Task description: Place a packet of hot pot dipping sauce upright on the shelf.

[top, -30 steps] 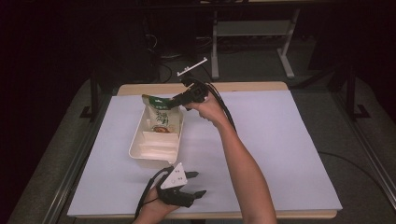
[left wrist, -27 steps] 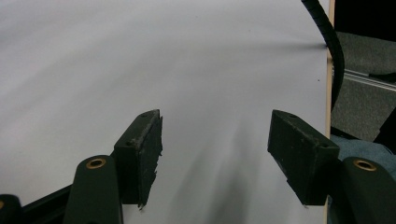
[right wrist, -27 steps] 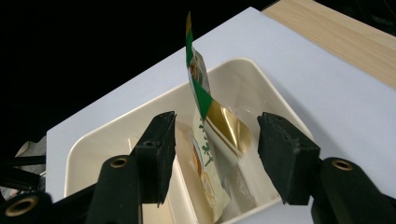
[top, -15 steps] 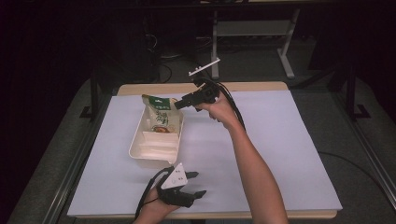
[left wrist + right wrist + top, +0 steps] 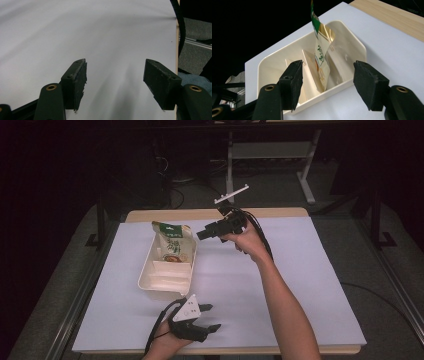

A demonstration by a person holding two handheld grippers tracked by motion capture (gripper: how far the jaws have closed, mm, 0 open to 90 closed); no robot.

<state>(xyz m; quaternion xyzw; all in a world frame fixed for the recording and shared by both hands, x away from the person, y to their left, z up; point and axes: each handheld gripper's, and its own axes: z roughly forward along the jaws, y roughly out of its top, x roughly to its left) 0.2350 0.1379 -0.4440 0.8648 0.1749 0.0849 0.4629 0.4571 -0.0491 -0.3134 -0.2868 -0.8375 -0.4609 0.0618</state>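
Green snack pouch (image 5: 172, 241) stands in the cream tray's (image 5: 150, 280) far compartment, just left of your right gripper (image 5: 201, 235), whose empty jaws have just been opening

Green snack pouch (image 5: 173, 242) stands upright in cream divided tray's (image 5: 150, 281) far compartment

Your left gripper (image 5: 115, 87) hovers low over the white table cover (image 5: 100, 32), its two black jaws standing wide apart with nothing between them. The worn pad of the jaw at the left of the view shows a ragged edge, and brass-coloured fasteners glint on both jaw arms. Soft shadows of the jaws fall on the sheet ahead. At the right edge, your black cable (image 5: 180, 25) curves down past the table's wooden rim (image 5: 177, 45), with grey floor (image 5: 193, 52) beyond.
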